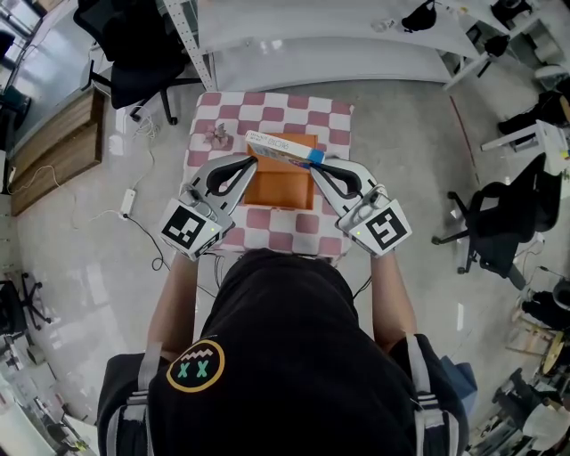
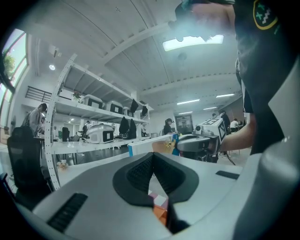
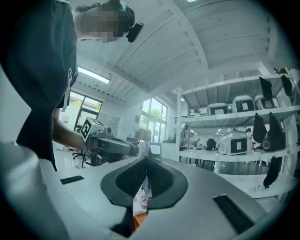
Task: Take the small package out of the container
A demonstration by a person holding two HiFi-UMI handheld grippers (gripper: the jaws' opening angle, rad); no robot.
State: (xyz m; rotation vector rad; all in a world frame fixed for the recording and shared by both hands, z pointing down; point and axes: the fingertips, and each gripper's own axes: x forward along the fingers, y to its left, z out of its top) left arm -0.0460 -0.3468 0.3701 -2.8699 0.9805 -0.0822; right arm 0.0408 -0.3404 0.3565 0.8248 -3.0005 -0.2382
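Note:
The small package, a long white and orange box with a blue end, hangs level over the far rim of the orange container. My right gripper is shut on its blue end. The left gripper view shows this grip side on, with the package sticking out of the right gripper. My left gripper has its jaws together at the container's left far corner. Whether it pinches the rim is hidden. In its own view the pads meet with nothing seen between them.
The container stands on a small table with a pink checked cloth. A crumpled pinkish thing lies at its far left. Office chairs, a floor power strip and white tables surround it.

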